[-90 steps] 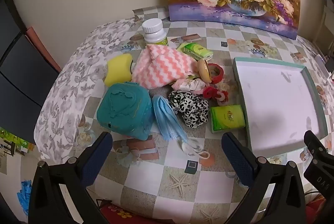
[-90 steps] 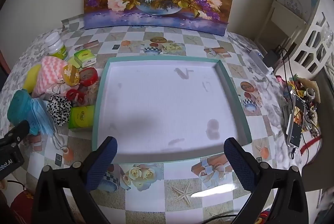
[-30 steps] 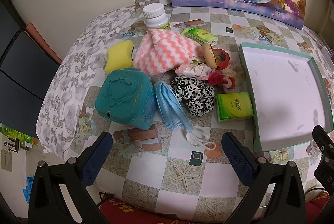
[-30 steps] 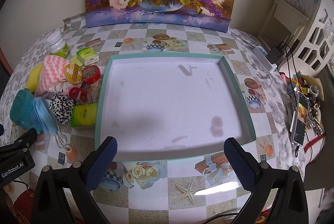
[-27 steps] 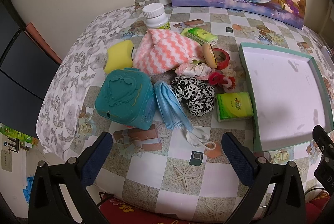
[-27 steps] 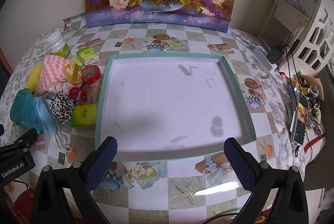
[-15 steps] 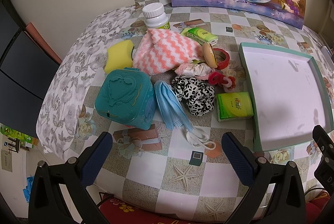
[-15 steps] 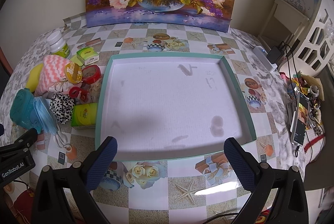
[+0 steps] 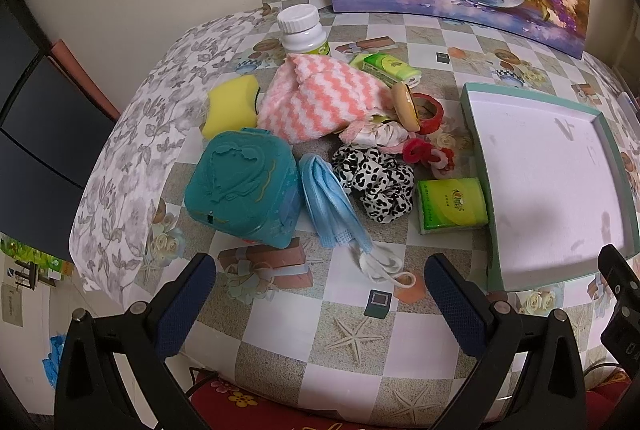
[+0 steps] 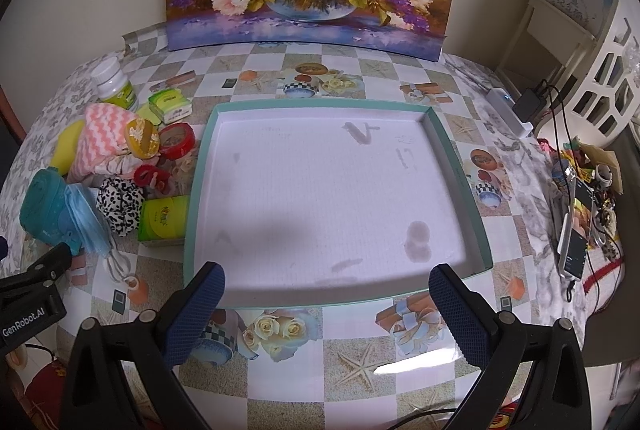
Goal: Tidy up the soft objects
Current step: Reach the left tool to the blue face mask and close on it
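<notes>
1. Your left gripper (image 9: 320, 294) is spread wide with nothing between its blue pads, hovering above the near table edge. Since three seconds ago it has shifted so the pile sits more central in its view; over the last second nothing has moved.
2. Your right gripper (image 10: 326, 304) is likewise wide open and empty, above the near rim of the shallow teal-edged white tray (image 10: 460, 165), as before.
3. Nearest the left gripper lies the pale blue pleated face mask (image 9: 330, 197), its long axis running away from you, white ear loops trailing toward you.
4. Beside the mask sit the teal plastic case (image 9: 240, 185) on the left and the black-and-white leopard fabric scrunchie (image 9: 376, 181) on the right.
5. The green tissue pack (image 9: 452, 203) lies just beside the tray's left wall.
6. Farther back, the pink-and-white zigzag cloth (image 9: 320, 97) is heaped beside the yellow sponge (image 9: 232, 103).
</notes>
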Demonstrator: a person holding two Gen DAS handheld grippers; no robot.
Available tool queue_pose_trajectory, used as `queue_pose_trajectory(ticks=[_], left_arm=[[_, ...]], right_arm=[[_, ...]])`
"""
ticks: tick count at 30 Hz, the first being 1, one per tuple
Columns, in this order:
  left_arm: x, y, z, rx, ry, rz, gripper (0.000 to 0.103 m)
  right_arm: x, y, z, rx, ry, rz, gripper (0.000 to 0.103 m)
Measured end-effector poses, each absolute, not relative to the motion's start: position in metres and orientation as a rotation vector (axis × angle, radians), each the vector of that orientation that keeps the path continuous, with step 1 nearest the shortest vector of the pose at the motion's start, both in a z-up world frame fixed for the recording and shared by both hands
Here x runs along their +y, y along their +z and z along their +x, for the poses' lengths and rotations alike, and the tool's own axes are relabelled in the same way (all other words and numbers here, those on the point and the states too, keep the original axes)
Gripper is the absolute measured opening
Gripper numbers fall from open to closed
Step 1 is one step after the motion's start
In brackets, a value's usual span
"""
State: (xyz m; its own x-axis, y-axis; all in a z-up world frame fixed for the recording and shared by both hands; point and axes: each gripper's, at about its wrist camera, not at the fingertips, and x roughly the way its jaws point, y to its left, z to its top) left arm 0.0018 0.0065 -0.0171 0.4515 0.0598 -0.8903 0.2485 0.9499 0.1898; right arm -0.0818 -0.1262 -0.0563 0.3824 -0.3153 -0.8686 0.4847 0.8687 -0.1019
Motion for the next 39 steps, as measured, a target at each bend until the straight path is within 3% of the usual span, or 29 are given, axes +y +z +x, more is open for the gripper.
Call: queue_pose_trajectory(ticks=[17,19,23,25,29,39], left_arm=[[0.017,-0.037,0.047,1.244,-0.078,0.129,0.101],[0.015,-0.041,0.051,1.255,-0.074,0.114,0.093],[0.011,-0.049,0.06,1.277,-0.04,0.123,0.089],[0.012,-0.055,0.064,1.306,-0.037,0.099,0.076],[0.014,-0.066,0.07,1.353,-0.017,0.071,0.07],[0.013,-0.086,0.081,1.387,0.004,0.049,0.034]], right_arm=[[-0.114,-0.077,-0.036,1.138,-0.256,0.327,0.103],[-0.114,-0.078,-0.03,1.142,-0.246,0.338,0.103],[-0.117,-0.08,-0.019,1.145,-0.21,0.363,0.103],[-0.119,-0.08,-0.014,1.141,-0.194,0.372,0.101],[-0.124,-0.082,-0.003,1.148,-0.16,0.39,0.097],[-0.129,-0.098,0.017,1.194,-0.111,0.422,0.087]])
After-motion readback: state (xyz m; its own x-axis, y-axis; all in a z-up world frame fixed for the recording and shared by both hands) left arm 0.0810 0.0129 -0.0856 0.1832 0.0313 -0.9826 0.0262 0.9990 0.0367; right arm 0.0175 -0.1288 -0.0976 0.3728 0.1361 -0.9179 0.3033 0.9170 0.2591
